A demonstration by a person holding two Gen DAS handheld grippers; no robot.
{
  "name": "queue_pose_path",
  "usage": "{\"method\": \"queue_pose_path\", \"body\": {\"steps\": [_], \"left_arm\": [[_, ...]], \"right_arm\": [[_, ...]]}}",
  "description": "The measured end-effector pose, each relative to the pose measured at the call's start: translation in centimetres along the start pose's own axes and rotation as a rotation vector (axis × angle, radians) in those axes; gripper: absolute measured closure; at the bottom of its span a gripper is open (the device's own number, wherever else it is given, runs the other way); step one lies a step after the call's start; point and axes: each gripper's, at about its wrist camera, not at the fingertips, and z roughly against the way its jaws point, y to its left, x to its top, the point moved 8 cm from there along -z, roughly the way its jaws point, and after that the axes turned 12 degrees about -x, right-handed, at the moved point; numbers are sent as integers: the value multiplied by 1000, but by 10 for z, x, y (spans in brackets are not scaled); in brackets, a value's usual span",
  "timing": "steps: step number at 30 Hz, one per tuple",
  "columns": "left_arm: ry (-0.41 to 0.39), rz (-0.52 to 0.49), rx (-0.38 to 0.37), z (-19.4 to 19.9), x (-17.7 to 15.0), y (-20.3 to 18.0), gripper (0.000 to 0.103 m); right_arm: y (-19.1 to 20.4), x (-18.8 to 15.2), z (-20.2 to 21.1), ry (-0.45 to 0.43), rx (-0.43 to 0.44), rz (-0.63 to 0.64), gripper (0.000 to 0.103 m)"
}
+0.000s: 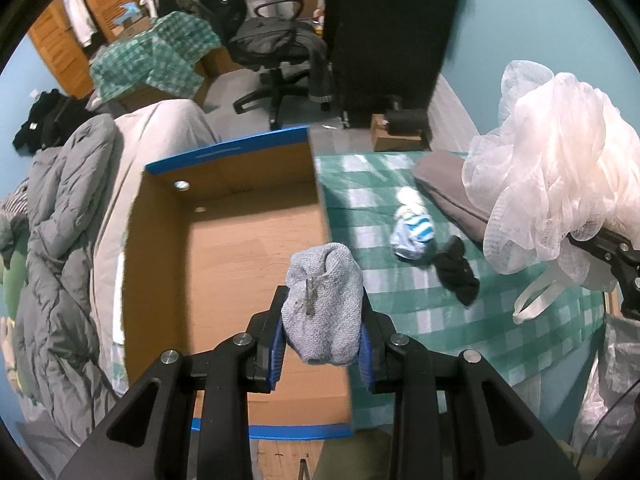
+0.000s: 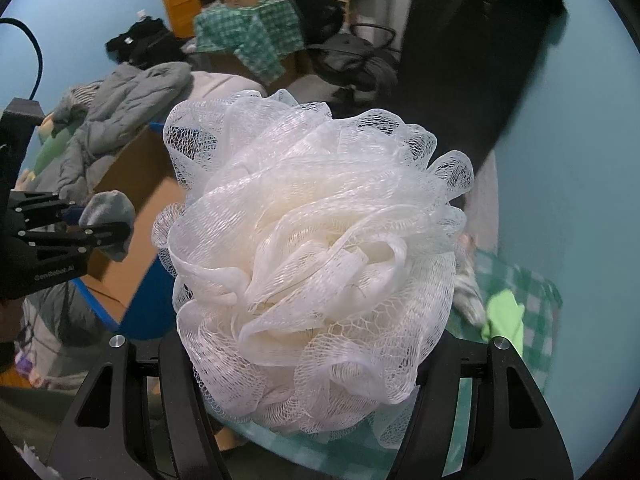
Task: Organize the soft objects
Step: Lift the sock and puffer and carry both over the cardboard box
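My left gripper [image 1: 322,320] is shut on a grey rolled sock [image 1: 323,304] and holds it above the near right part of an open cardboard box [image 1: 224,240] with blue edges. My right gripper [image 2: 304,364] is shut on a white mesh bath pouf [image 2: 312,264], which fills the right wrist view and hides the fingertips. The pouf also shows at the right of the left wrist view [image 1: 552,184], held above the checked cloth. A blue-striped sock ball [image 1: 414,234] and a black sock [image 1: 458,270] lie on the green checked cloth [image 1: 400,320].
A grey folded cloth [image 1: 444,188] lies at the back of the checked cloth. A grey puffy jacket [image 1: 60,240] lies left of the box. An office chair [image 1: 280,56] and a dark cabinet [image 1: 384,32] stand behind. A green item [image 2: 504,316] lies at the right.
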Motion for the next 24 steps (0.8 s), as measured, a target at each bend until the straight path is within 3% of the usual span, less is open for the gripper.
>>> {"method": "queue_pose_path", "body": {"steps": [24], "left_arm": [[-33,193,123,13,-25,120,73]], "right_arm": [[149,88,-26,-43,194,222,38]]}}
